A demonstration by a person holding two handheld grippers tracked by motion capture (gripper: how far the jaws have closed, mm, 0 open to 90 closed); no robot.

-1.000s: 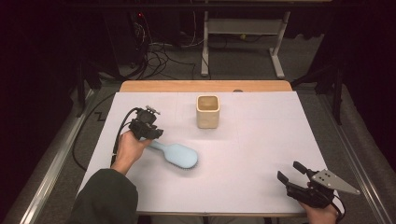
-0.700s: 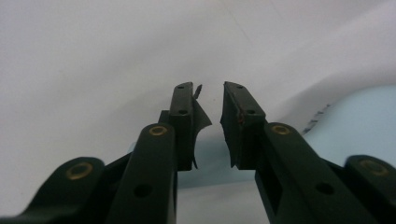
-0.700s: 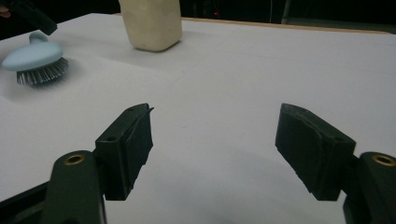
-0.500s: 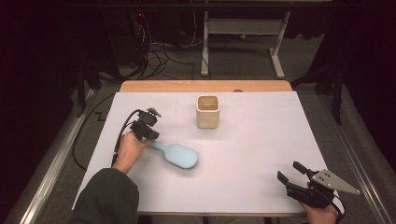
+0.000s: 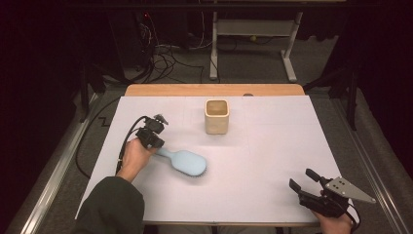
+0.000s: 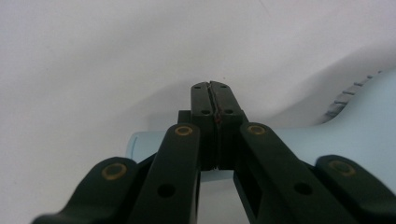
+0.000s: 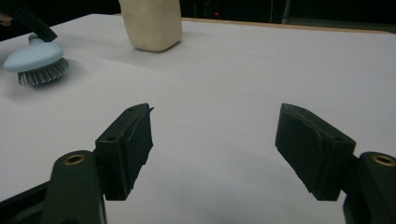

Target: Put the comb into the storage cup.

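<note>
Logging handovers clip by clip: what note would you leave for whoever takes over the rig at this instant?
Left gripper: jaws just closed, pads together at the hairbrush handle; a firm pinch isn't certain.
Right gripper: open, empty, near the table's front right corner.
Hairbrush lies bristles down, left of centre; beige cup stands upright behind it.
Done: reach to the handle.
Left: confirm the grip, lift, probably towards the cup.
</note>
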